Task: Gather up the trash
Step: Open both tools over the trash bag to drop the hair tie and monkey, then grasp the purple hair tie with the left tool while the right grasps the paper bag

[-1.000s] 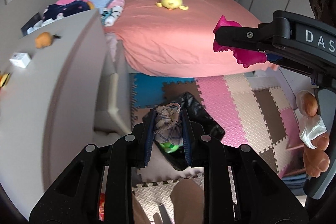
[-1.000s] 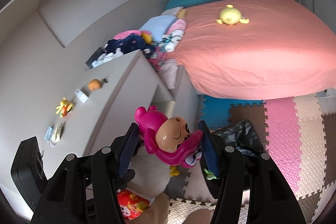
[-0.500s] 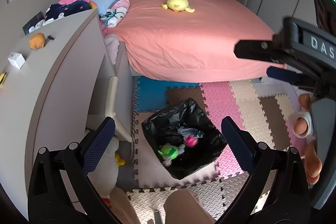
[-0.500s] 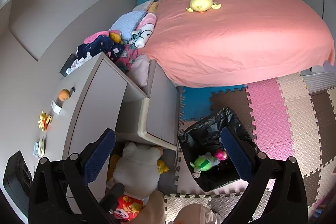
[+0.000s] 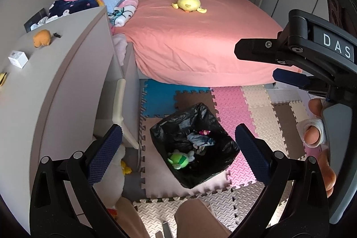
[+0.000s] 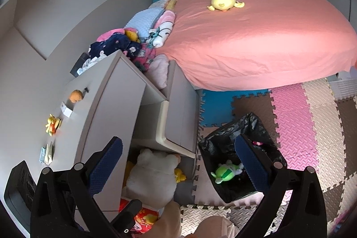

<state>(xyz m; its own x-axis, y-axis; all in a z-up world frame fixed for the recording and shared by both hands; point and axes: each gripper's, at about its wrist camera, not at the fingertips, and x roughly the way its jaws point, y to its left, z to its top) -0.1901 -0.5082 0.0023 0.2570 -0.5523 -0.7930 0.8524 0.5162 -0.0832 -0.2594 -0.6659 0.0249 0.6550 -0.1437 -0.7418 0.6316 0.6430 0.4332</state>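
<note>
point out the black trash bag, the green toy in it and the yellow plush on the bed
black trash bag [image 5: 178, 124], left wrist view, far rim
green toy [image 5: 177, 159], left wrist view, body
yellow plush [image 6: 223, 0], right wrist view, body

Both claws tilt downward, jaws spread wide with nothing between them. The left claw [image 5: 178, 146] sits at six o'clock; the right claw [image 5: 267, 64] reaches in from three o'clock, a hand [image 5: 319, 137] gripping its handle.

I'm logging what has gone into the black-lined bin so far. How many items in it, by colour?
In the black plastic-lined bin:
Green plush toy: 1
Grey-blue cloth bundle: 1
Small pink toy, mostly hidden: 1
Total: 3 visible; anything buried deeper cannot be seen.
</note>
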